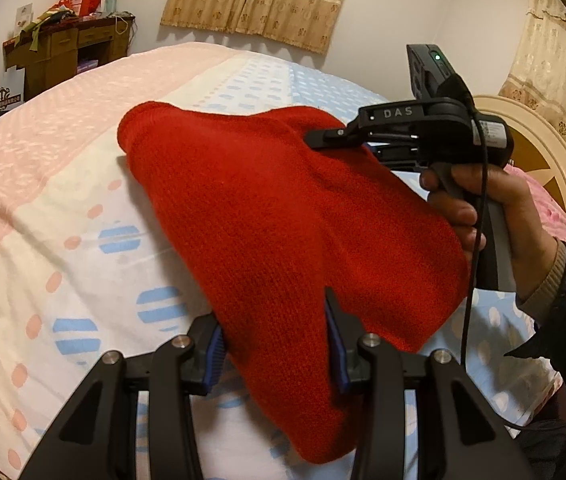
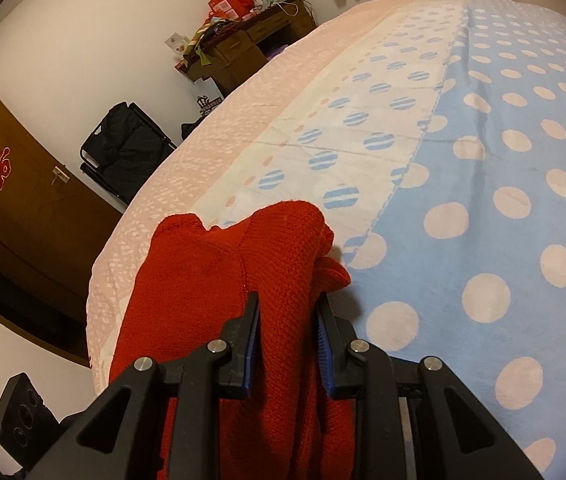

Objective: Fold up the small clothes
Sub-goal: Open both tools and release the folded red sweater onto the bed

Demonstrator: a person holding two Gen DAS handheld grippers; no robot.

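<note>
Both of my grippers hold the red knitted garment [image 1: 283,216] above the bedspread [image 1: 83,216], near its pink-and-cream side. My left gripper [image 1: 279,344] stands partly open, its blue pads pressed on a thick fold of the knit. My right gripper [image 2: 287,344] is closed narrower on a bunched edge, with the cloth gathered between its pads.

The step in hand, as I judge it, is laying the garment down to fold it. To do it well I should lower both grips level with each other, keep the cloth taut between them, and let the hanging end meet the bed first so that no crease forms.

The left wrist view alone shows the hand [image 1: 479,200] on the right gripper's handle and the headboard [image 1: 539,152]. The right wrist view alone shows the door [image 2: 23,184] and the blue dotted half of the bedspread.
</note>
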